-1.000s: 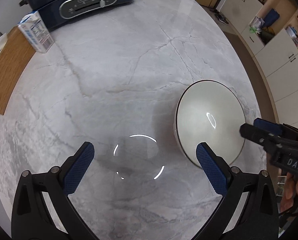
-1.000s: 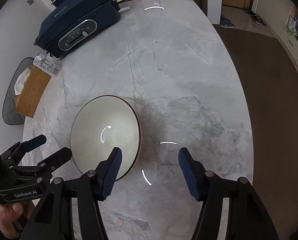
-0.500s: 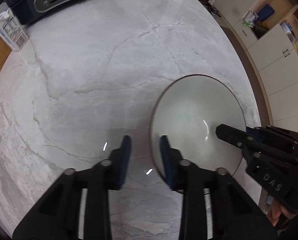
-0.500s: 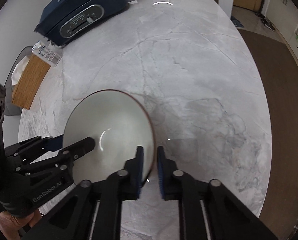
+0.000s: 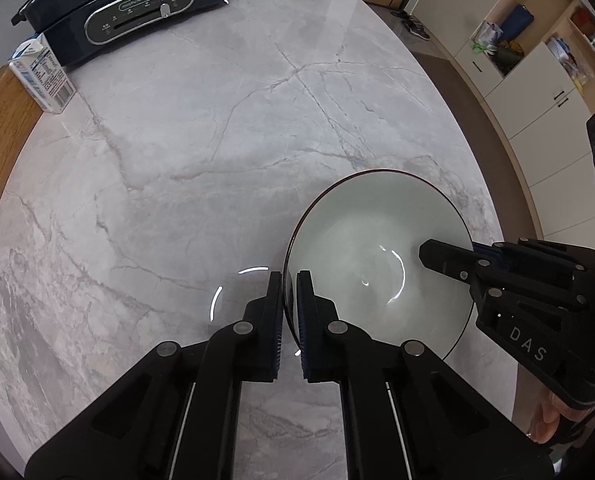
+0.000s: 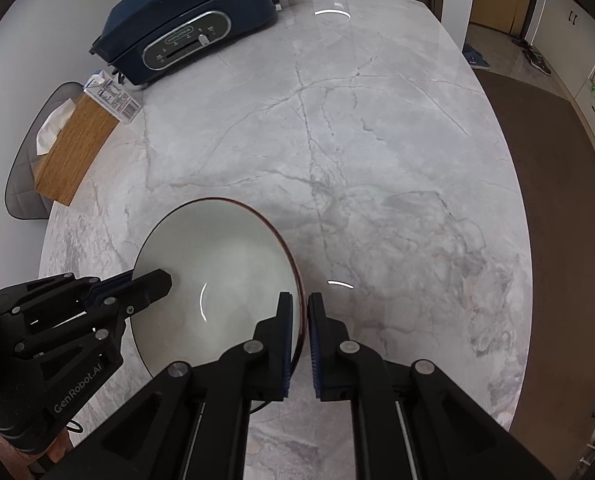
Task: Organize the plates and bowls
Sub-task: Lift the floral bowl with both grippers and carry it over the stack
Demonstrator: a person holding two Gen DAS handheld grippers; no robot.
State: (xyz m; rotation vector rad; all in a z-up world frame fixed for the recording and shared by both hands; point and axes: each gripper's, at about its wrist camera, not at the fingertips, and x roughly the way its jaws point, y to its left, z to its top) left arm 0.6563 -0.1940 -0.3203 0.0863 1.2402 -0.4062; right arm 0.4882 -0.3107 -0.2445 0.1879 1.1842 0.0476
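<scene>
A second ago both tools stood spread beside the bowl; since then their jaws have closed onto its rim from opposite sides. The left tool [image 5: 289,280] now pinches the dark-edged rim of the pale bowl [image 5: 361,248] on the bowl's left side, one pad inside the wall and one outside. The right tool [image 6: 302,300] pinches the rim on the bowl's right side in the same way. From each wrist view the other tool reaches in over the far side of the bowl, the left tool [image 6: 153,280] showing at the right view's left edge. The bowl sits between the two tools, over the near part of the grey marbled counter [image 5: 217,140]; whether its base still touches the counter I cannot tell. Well beyond the tools, at the counter's far edge, stands a dark blue cooking appliance [image 5: 137,12], with a small carton [image 5: 43,76] just beside it and a wooden tissue box [image 6: 77,148] next to that.
</scene>
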